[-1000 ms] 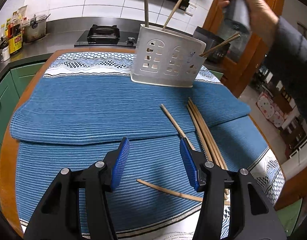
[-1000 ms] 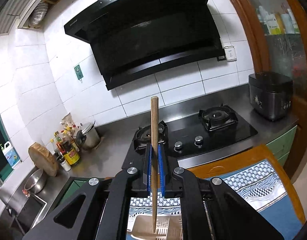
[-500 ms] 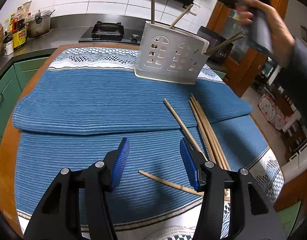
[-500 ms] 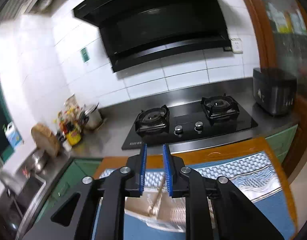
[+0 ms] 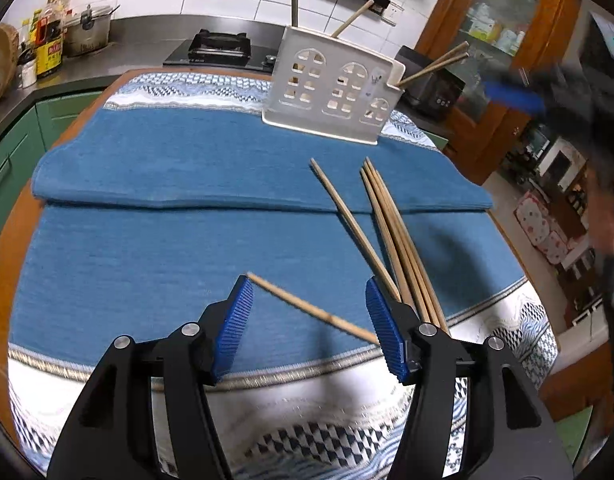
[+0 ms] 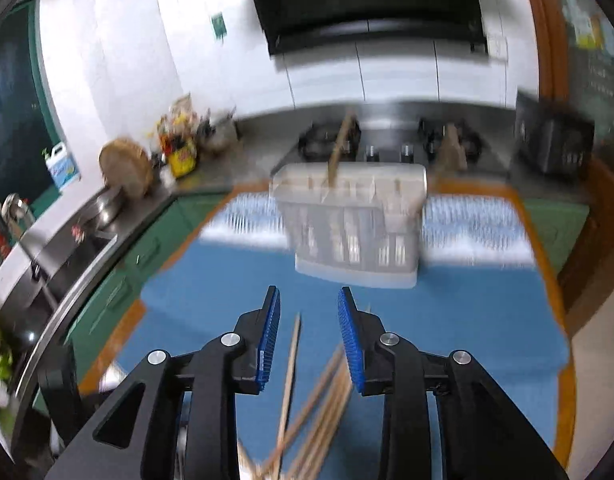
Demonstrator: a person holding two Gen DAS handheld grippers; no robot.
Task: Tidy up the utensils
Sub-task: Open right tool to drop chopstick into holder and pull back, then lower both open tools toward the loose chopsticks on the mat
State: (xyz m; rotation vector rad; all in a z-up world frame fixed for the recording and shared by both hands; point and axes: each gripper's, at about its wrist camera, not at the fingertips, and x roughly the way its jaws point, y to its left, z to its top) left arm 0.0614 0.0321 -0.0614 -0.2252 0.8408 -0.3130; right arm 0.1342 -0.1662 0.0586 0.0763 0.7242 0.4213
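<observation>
A white slotted utensil holder (image 5: 331,92) stands at the far side of the blue cloth (image 5: 155,216), with several chopsticks upright in it; it also shows blurred in the right wrist view (image 6: 355,220). Several loose chopsticks (image 5: 395,232) lie on the cloth to the right. My left gripper (image 5: 309,320) is open, low over one loose chopstick (image 5: 311,308) that lies between its fingers. My right gripper (image 6: 309,340) is open and empty above the loose chopsticks (image 6: 319,392); it shows blurred at the right in the left wrist view (image 5: 519,92).
The cloth covers a wooden table (image 5: 11,232) with its white patterned edge (image 5: 291,408) nearest me. Behind are a gas stove (image 5: 219,44), a pot and bottles (image 5: 63,36) on the counter, green cabinets (image 5: 11,148) at left and a black appliance (image 5: 435,84).
My right gripper let a chopstick go into the holder, opened and swung down toward the loose chopsticks. My left gripper dropped lower and nearer over the single chopstick.
</observation>
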